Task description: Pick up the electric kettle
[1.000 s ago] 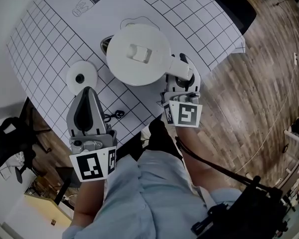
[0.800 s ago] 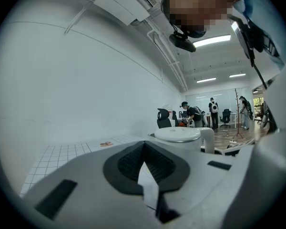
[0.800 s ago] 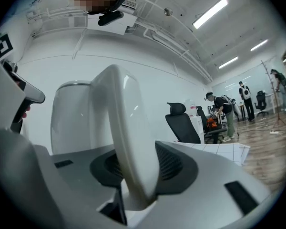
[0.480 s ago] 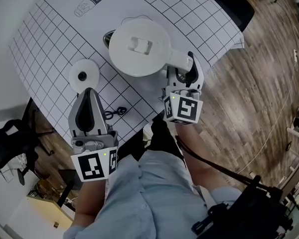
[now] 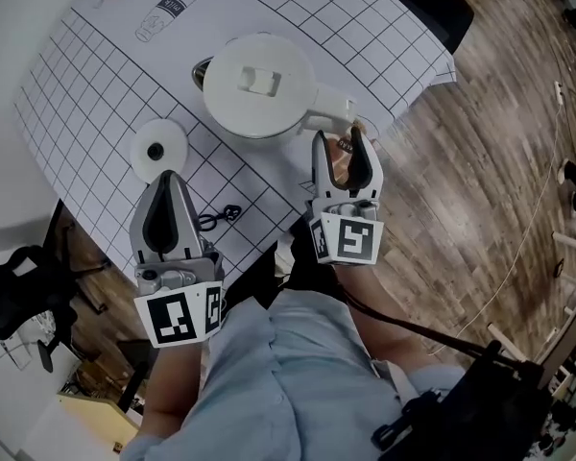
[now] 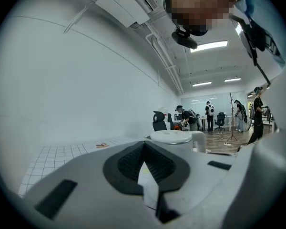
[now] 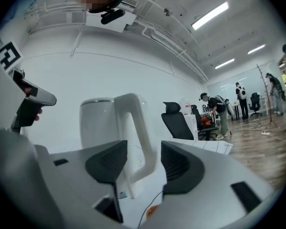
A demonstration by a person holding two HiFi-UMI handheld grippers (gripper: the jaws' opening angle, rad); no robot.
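Observation:
The white electric kettle (image 5: 259, 84) stands on the grid-printed table (image 5: 96, 84), its handle (image 5: 332, 113) pointing toward me. My right gripper (image 5: 338, 140) sits just short of that handle; its jaws have just been opening and now stand apart, touching nothing. In the right gripper view the handle (image 7: 136, 137) rises just ahead of the gap in my right gripper (image 7: 139, 162), with the kettle body (image 7: 99, 123) behind it. My left gripper (image 5: 170, 177) is shut and empty, just below the round kettle base (image 5: 158, 149). The left gripper view shows the kettle (image 6: 174, 137) beyond the shut left gripper (image 6: 144, 150).
A thin black cord (image 5: 221, 221) lies on the mat by my left gripper. The table's edge runs just right of the kettle, with wooden floor (image 5: 480, 190) beyond. A black office chair (image 7: 175, 119) and several people (image 6: 209, 116) are in the background.
My right gripper, earlier closed on the kettle's handle, has opened and drawn back toward me. The kettle stays on the table. My left gripper has held still.

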